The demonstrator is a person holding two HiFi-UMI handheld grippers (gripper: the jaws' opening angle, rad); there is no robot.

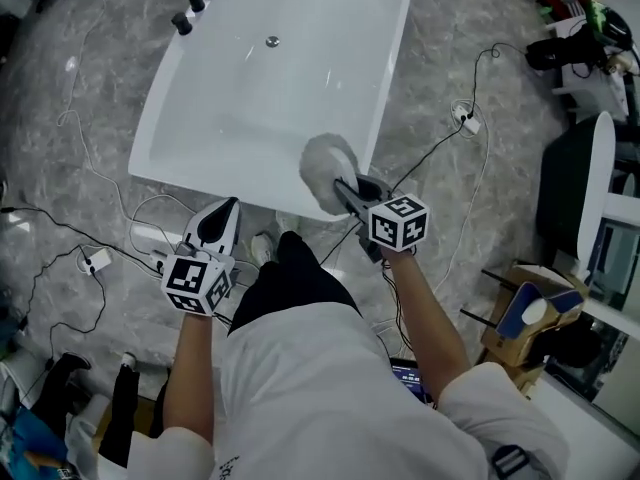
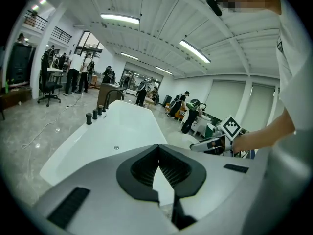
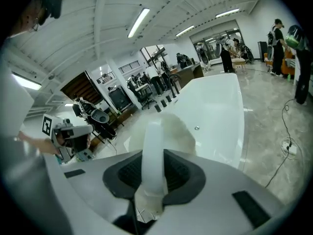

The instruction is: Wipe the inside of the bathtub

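Note:
The white bathtub [image 1: 200, 88] lies ahead of me, empty, with a round drain [image 1: 272, 41] in its floor. My right gripper [image 1: 347, 196] is shut on the white handle [image 3: 152, 155] of a fluffy grey-white duster [image 1: 327, 172], whose head hangs over the tub's near right rim. In the right gripper view the duster [image 3: 178, 133] points at the bathtub [image 3: 220, 111]. My left gripper [image 1: 222, 215] hovers just outside the near rim, jaws touching at the tips with nothing between them. From the left gripper view the bathtub [image 2: 122, 131] stretches ahead beyond my left gripper [image 2: 157, 173].
Several black tap knobs [image 1: 190, 8] line the tub's far left rim. Cables and power adapters [image 1: 95, 261] trail over the marble floor on both sides. A cardboard box [image 1: 530, 313] and white furniture [image 1: 590, 183] stand to the right. People work in the background [image 2: 78, 72].

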